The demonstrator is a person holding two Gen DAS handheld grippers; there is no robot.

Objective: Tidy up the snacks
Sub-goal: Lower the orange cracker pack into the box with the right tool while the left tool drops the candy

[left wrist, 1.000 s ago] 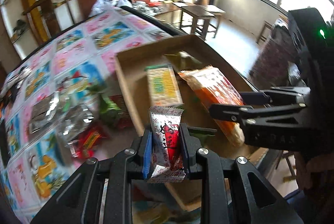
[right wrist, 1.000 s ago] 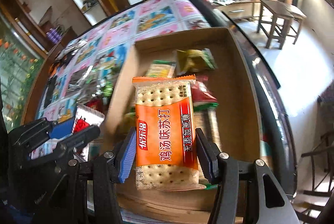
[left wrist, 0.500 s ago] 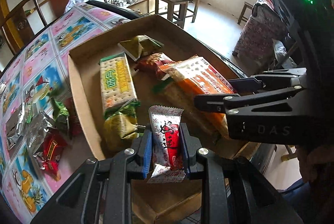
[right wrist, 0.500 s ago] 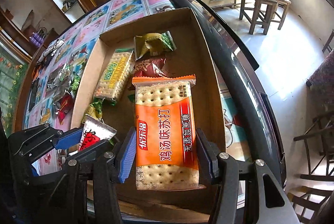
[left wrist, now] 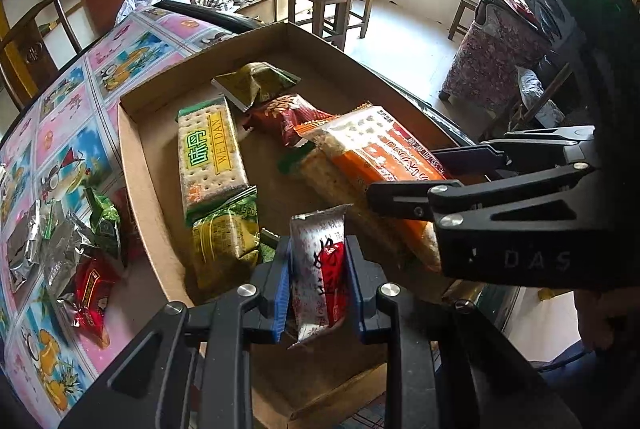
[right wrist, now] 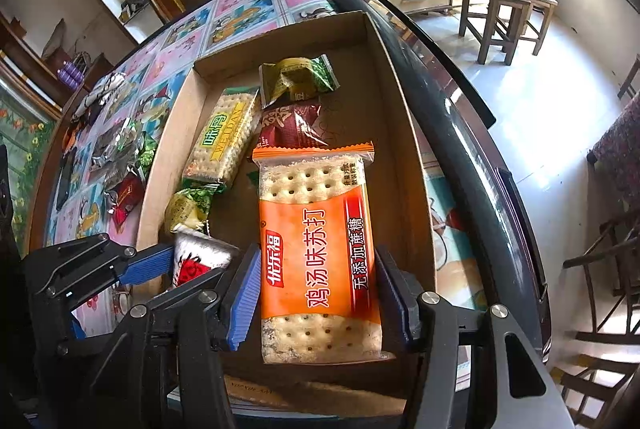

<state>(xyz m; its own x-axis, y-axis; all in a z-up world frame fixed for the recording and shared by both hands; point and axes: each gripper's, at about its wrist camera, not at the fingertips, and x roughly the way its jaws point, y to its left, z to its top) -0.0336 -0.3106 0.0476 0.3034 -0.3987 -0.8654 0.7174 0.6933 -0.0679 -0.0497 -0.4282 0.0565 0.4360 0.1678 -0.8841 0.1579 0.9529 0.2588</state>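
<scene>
Snacks: lying partly in the box (right wrist: 404, 133), partly loose on the table (left wrist: 68, 133); being gathered into the box.
Left gripper (left wrist: 318, 287): clamping a small silver-and-red packet (left wrist: 320, 269) upright, hovering over the box's near end, probably for dropping in.
Right gripper (right wrist: 316, 293): pinching the orange cracker pack (right wrist: 316, 249) by its sides, holding it flat above the box floor.
Cracker pack: looking long, clear-ended, showing biscuits.
Box contents: green cracker pack (left wrist: 210, 157), olive pouch (right wrist: 296, 79), brown pouch (left wrist: 286, 117), yellow-green packet (left wrist: 224, 241).
Loose leftovers: foil and red wrappers (left wrist: 80, 269), sitting just beside the box wall.
</scene>
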